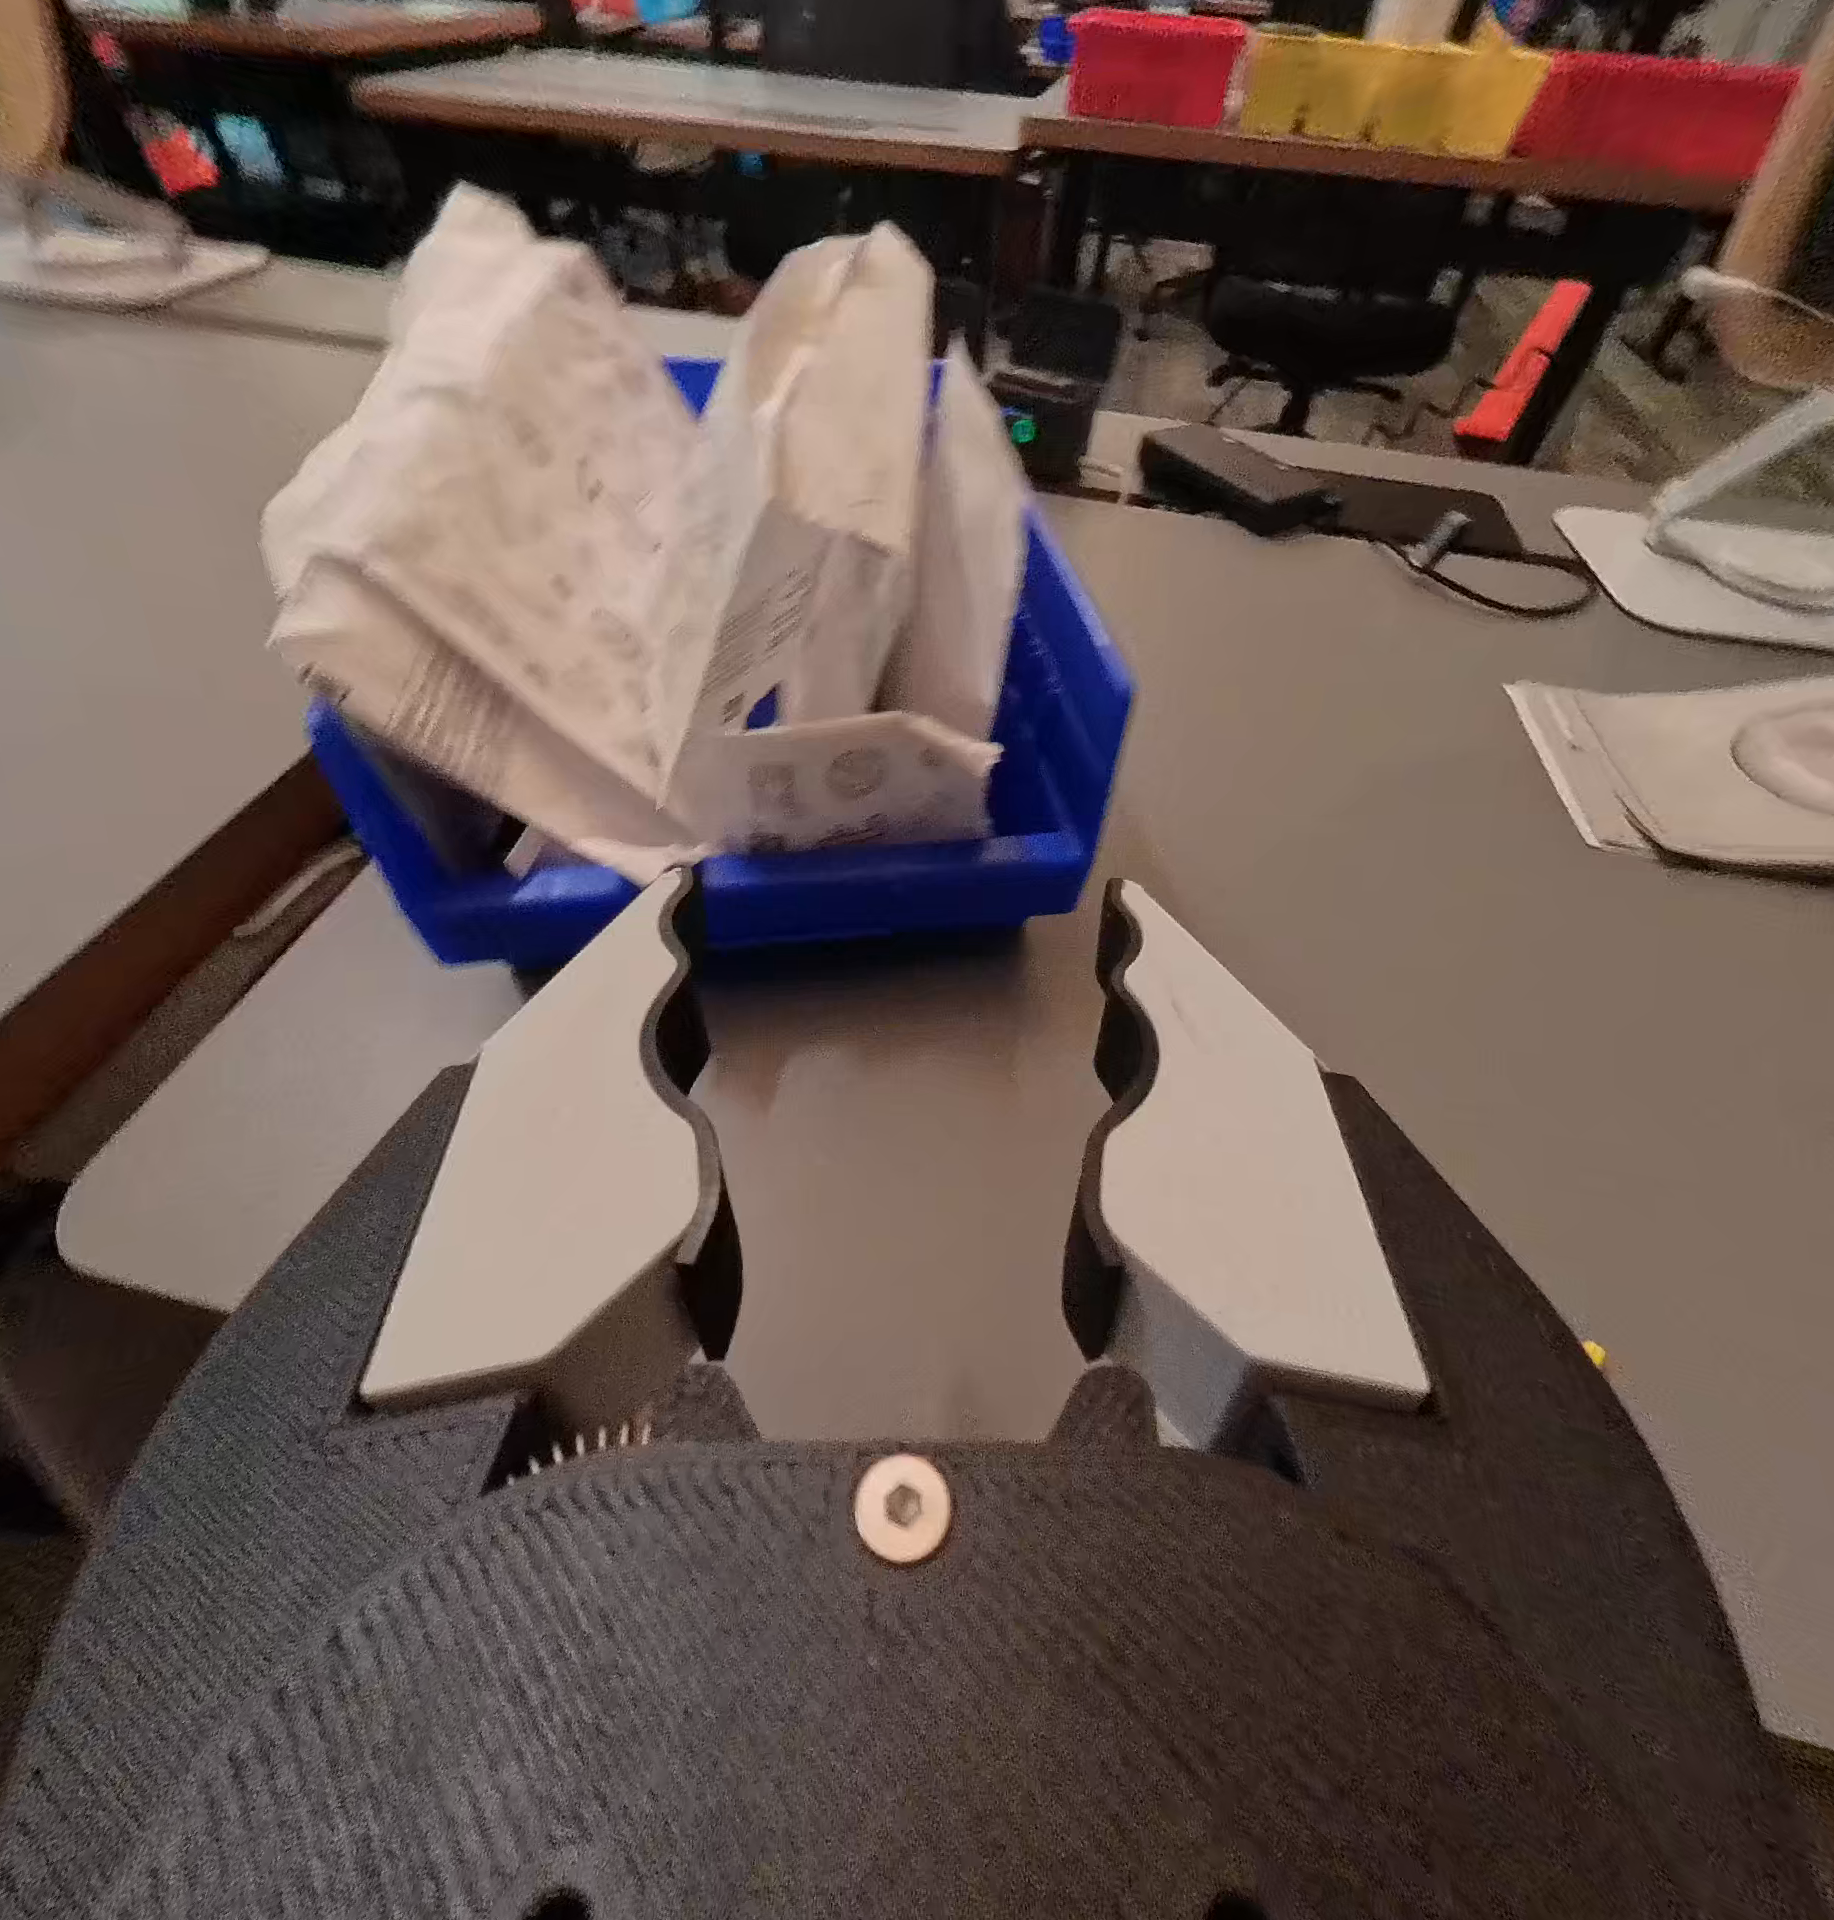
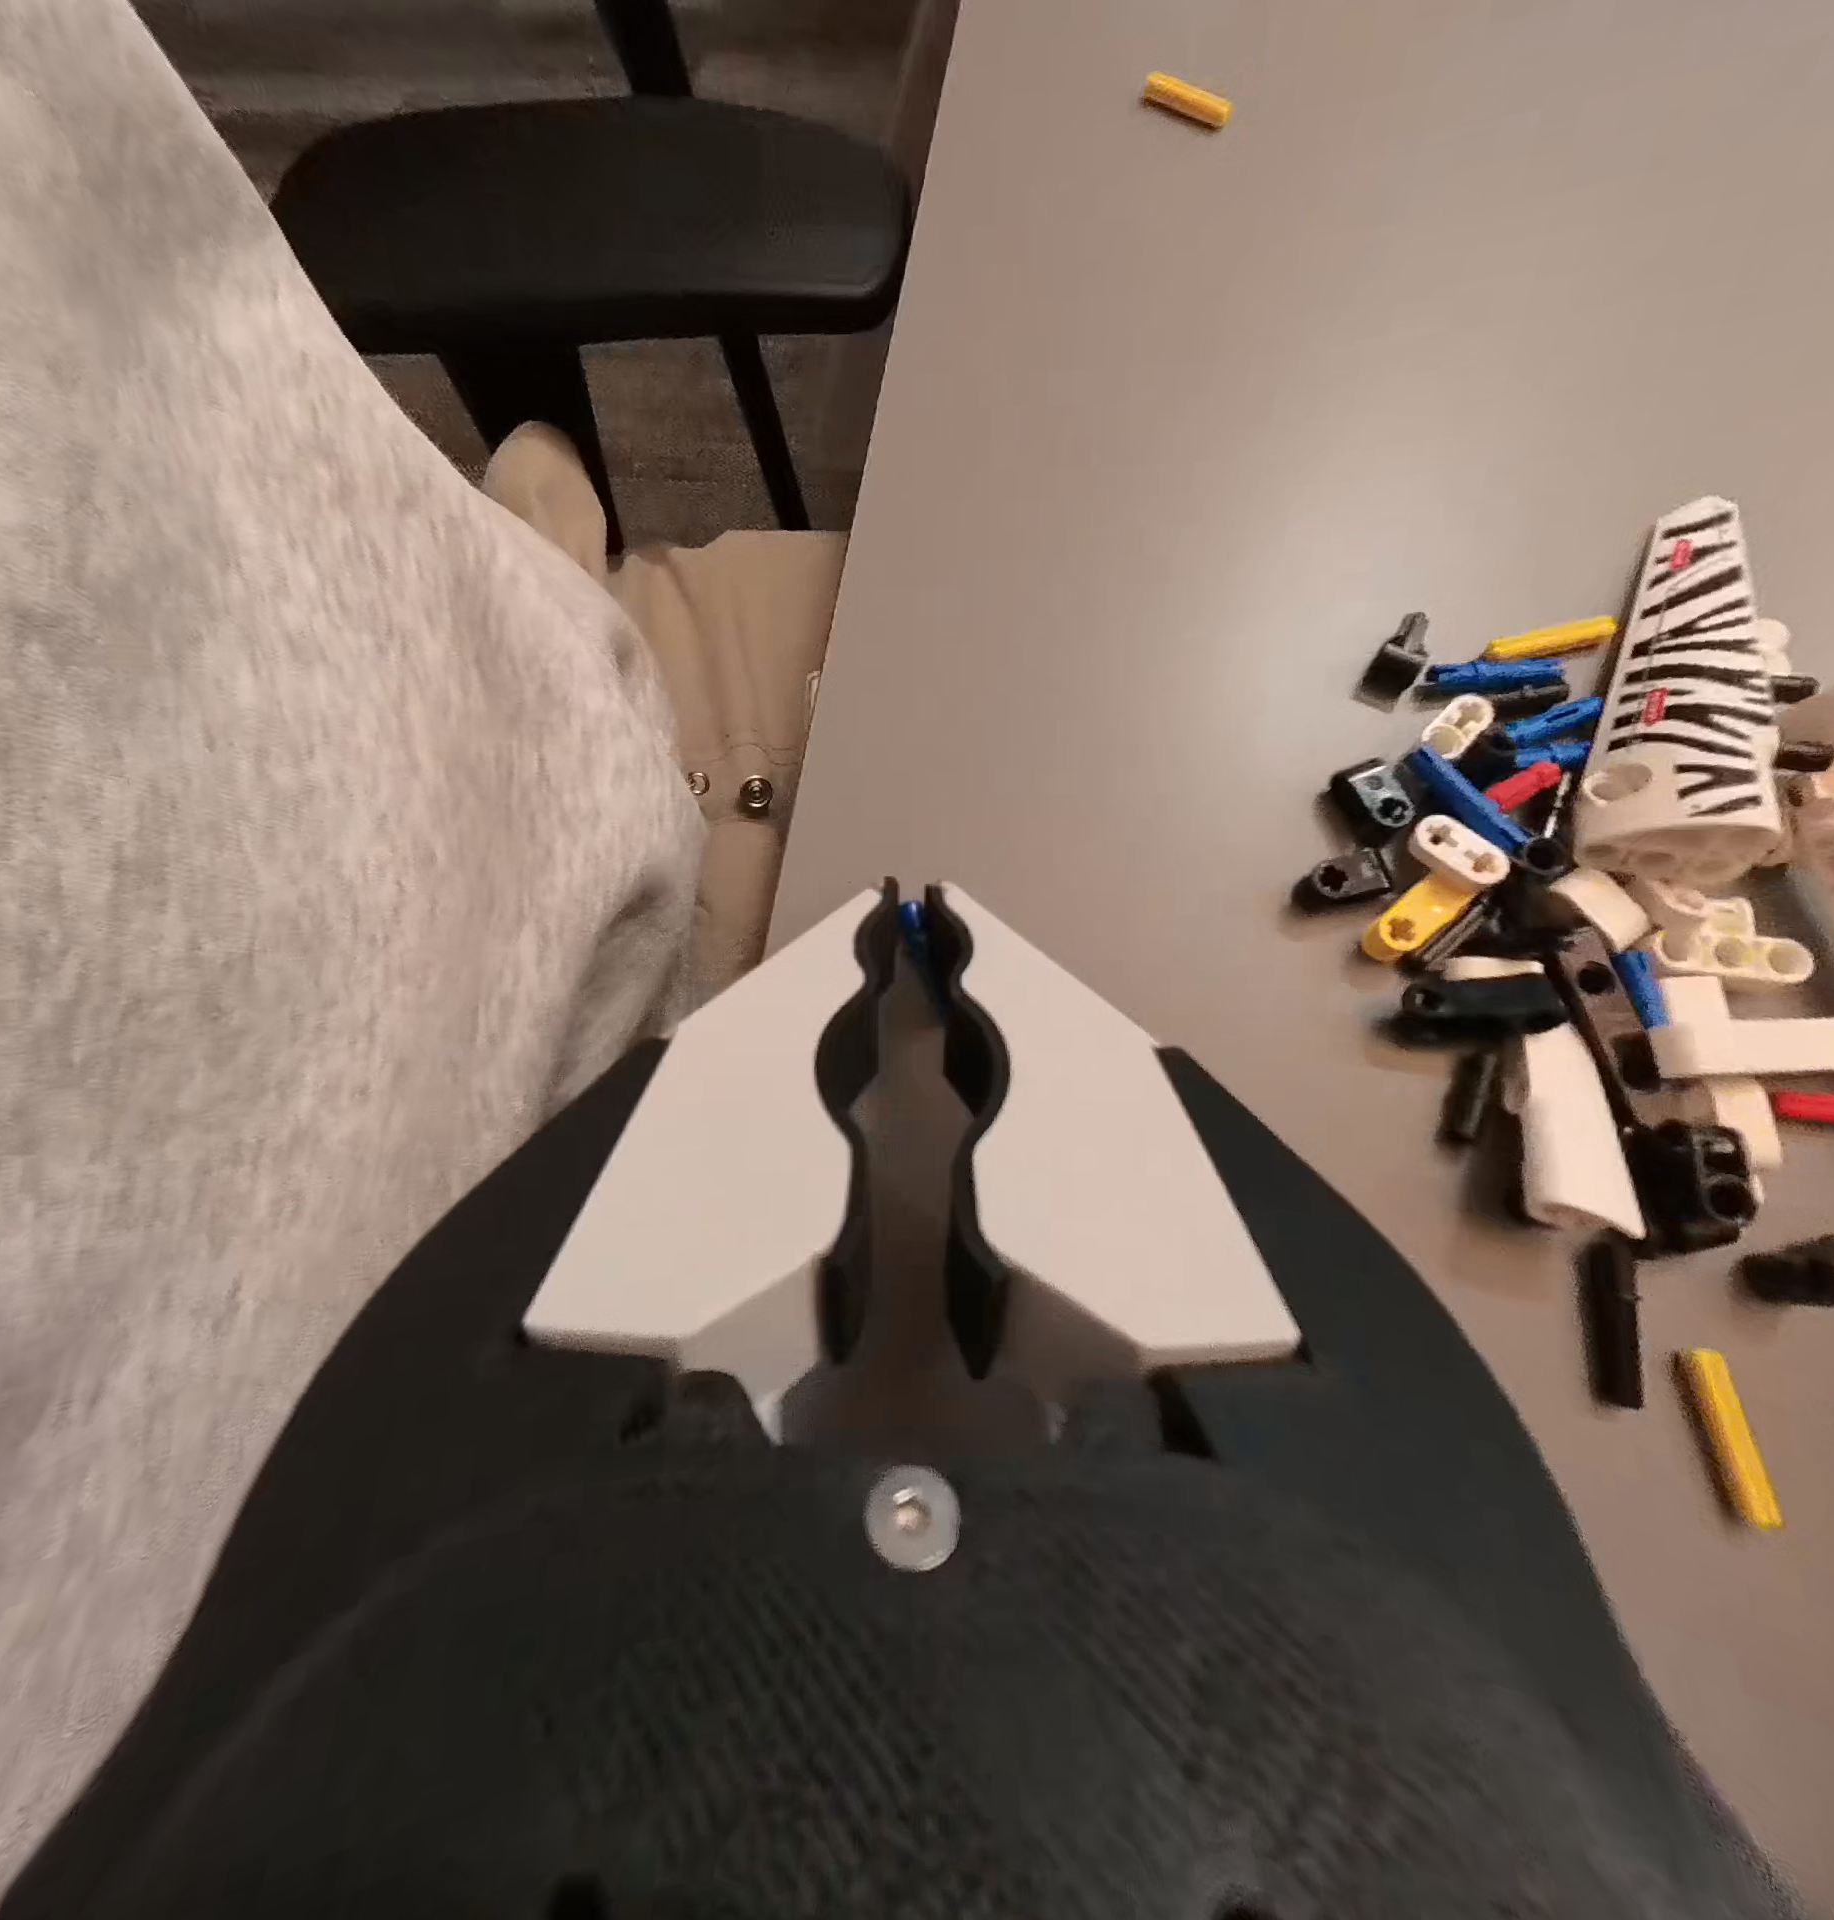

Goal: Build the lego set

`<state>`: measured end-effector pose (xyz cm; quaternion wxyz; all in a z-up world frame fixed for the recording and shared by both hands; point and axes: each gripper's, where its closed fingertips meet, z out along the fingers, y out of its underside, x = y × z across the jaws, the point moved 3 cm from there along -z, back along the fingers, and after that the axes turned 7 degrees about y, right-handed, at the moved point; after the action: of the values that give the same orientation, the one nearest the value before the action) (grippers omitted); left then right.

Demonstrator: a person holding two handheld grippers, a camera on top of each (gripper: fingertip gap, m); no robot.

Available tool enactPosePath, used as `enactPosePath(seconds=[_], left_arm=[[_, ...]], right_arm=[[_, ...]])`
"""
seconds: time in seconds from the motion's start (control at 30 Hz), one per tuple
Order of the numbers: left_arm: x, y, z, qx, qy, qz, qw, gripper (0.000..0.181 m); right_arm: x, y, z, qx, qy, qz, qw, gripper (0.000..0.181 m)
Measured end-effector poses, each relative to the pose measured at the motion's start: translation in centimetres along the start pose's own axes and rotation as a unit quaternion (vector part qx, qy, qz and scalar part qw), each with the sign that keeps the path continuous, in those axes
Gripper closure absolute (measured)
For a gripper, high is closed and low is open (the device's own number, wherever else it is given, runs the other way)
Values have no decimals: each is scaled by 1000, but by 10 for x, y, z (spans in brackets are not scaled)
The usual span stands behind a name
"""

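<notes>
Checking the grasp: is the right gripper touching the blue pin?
Touching. In the right wrist view the right gripper is shut on the blue pin, which is pinched between its fingertips with no gap on either side.

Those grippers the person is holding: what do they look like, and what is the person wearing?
Both match: the left gripper and right gripper each have a black, ridged printed body with a silver screw, and two pale grey wedge fingers lined with wavy black pads. No cables show. The person wears a grey sweater.
</notes>
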<state>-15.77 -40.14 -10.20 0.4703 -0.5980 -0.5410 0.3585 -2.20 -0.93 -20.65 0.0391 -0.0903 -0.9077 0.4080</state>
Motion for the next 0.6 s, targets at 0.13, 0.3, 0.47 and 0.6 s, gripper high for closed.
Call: enactPosePath(seconds=[0.13, 0.3, 0.47, 0.6], left_arm=[[46, -13, 0, 22, 33, 64, 997, 123], [106, 13, 2, -34, 139, 81, 986, 134], [145, 64, 7, -145, 180, 95, 968, 133], [154, 88, 5, -212, 175, 160, 948, 131]], right_arm=[[12, 2, -3, -6, 30, 1, 1000, 179], [57, -6, -27, 48, 143, 50, 987, 179], [108, -27, -41, 91, 222, 93, 966, 179], [127, -25, -30, 69, 232, 116, 963, 168]])
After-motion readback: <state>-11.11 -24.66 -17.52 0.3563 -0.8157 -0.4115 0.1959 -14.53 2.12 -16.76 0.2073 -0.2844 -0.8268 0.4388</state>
